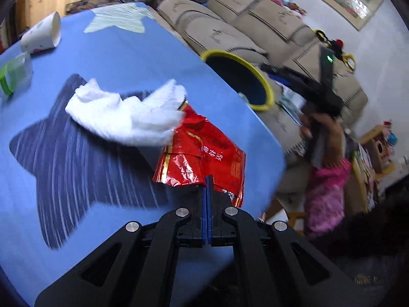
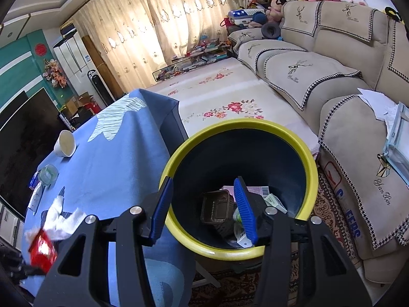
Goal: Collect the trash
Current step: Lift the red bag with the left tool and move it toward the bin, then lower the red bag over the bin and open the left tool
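Left fingers (image 1: 207, 179) are pinching the red wrapper's (image 1: 204, 151) near edge; bin (image 2: 313, 163) is lying right, under right fingers (image 2: 204, 204), which are spread, holding nothing.

The sofa cover (image 2: 368, 179) reads, seemingly, "Yan Yun" in script.

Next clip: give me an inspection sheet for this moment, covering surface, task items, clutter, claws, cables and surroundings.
Surface: blue tablecloth with star prints.
Job's things: red foil wrapper, white tissue, paper cup on its side; yellow-rimmed bin beside the table, trash inside.
Clutter: clear plastic container.
Claws: left claw shut on the wrapper's edge; right claw open above the bin, empty.
Cables: nothing seen.
Surroundings: beige sofa, floral rug, curtains.
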